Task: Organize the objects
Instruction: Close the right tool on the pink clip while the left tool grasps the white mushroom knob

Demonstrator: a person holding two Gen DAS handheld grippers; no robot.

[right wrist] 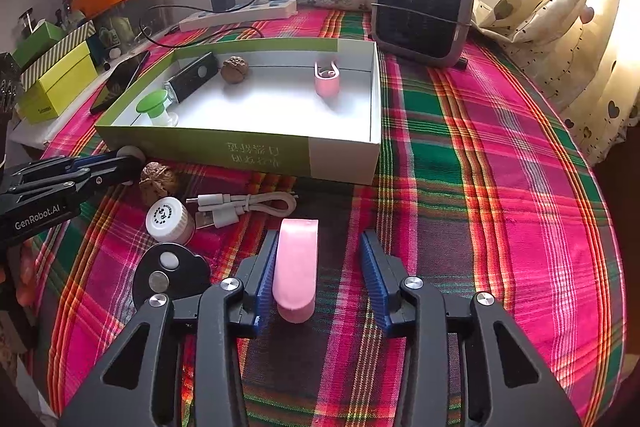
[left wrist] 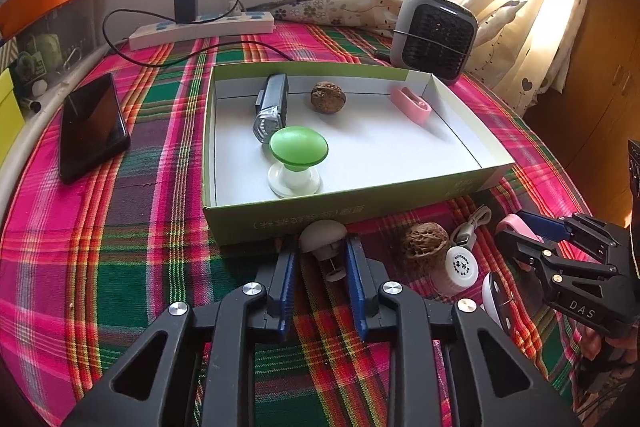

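A green and white cardboard box (left wrist: 224,203) (right wrist: 344,155) lies open on the plaid cloth. It holds a green mushroom knob (left wrist: 298,147), a silver bike light (left wrist: 272,107), a walnut (left wrist: 328,97) and a pink clip (left wrist: 410,105). My left gripper (left wrist: 322,255) is open around a white mushroom knob (left wrist: 322,237) lying in front of the box. My right gripper (right wrist: 320,267) is open around a second pink clip (right wrist: 296,263), which leans on its left finger. A second walnut (left wrist: 424,241) (right wrist: 158,179), a white-capped bottle (right wrist: 168,219), a white cable (right wrist: 244,207) and a black disc (right wrist: 168,271) lie between the grippers.
A black phone (left wrist: 92,127) lies left of the box. A power strip (left wrist: 200,27) with a charger sits at the back, a grey heater (left wrist: 434,35) at the back right. Yellow and green boxes (right wrist: 56,83) stand at the far left. Curtains hang on the right.
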